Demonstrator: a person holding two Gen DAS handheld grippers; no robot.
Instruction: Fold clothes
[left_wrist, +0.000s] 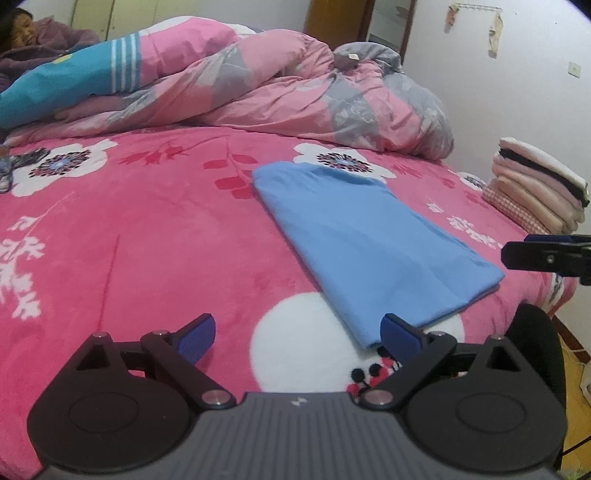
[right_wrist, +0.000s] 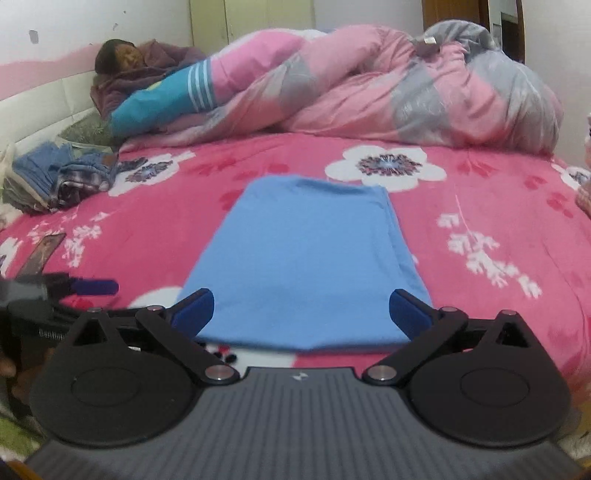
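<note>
A folded light-blue garment (right_wrist: 310, 258) is lying flat on the pink floral bedspread (right_wrist: 480, 177), its long axis running from the near edge of the bed toward the far rumpled pink-and-grey duvet (right_wrist: 406, 88). In the left wrist view that axis is slanting from near right to far left. The right gripper (right_wrist: 301, 314) is hovering over the garment's near edge with its jaws spread wide, gripping nothing. The left gripper (left_wrist: 299, 334) is hanging just left of the garment's near corner, jaws likewise released and empty. A stack of folded clothes (left_wrist: 539, 184) is sitting at the far right.
</note>
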